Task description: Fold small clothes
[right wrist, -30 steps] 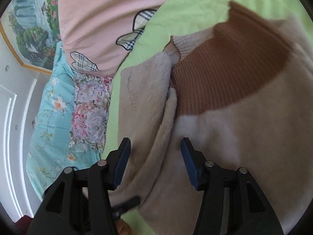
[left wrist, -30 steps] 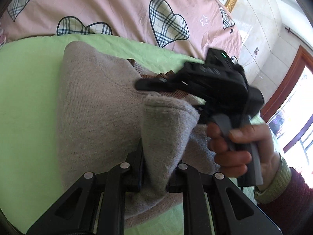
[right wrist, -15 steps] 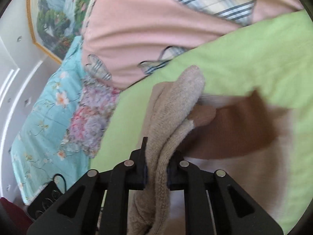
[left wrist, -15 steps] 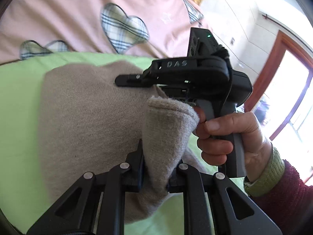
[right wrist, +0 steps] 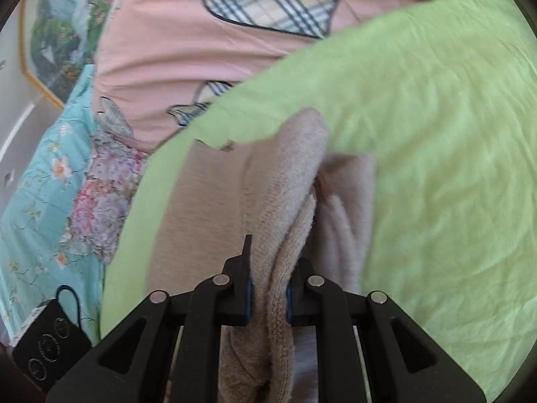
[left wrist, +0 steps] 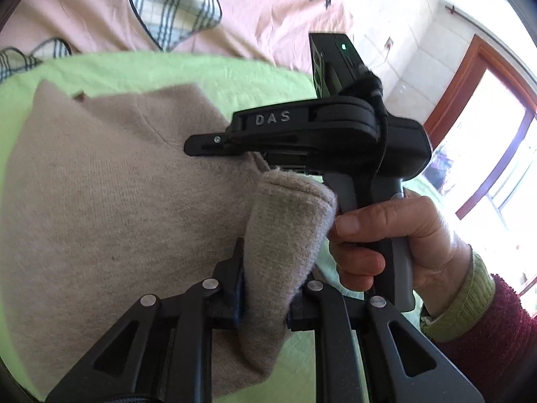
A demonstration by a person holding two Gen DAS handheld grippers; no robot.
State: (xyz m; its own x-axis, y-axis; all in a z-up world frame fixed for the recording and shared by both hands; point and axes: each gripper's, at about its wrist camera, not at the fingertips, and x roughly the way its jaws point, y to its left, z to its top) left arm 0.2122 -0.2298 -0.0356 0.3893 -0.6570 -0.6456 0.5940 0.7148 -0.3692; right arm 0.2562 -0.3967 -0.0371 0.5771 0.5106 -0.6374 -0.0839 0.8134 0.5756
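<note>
Sweater point(left wrist: 110, 208) lies spread on the green sheet point(left wrist: 235, 77) of the bed, most of it flat, one edge lifted in two places. The left gripper point(left wrist: 265, 299) is clenched on a thick fold of the beige knit, which bulges up between its pads. The right gripper point(right wrist: 268, 297) pinches another bunched fold the same way, the cloth standing in a ridge ahead of it. In the left view the right one shows from the side, held by a hand point(left wrist: 396, 241) close beside the pinched fold. Two holds along one edge look meant to keep that edge straight while it is carried over the body of the garment, so the fold lands even, not twisted. I judge the fold to be under way, not laid. The pink quilt point(left wrist: 251, 3) with plaid hearts sits beyond the sheet, clear of the work.
</note>
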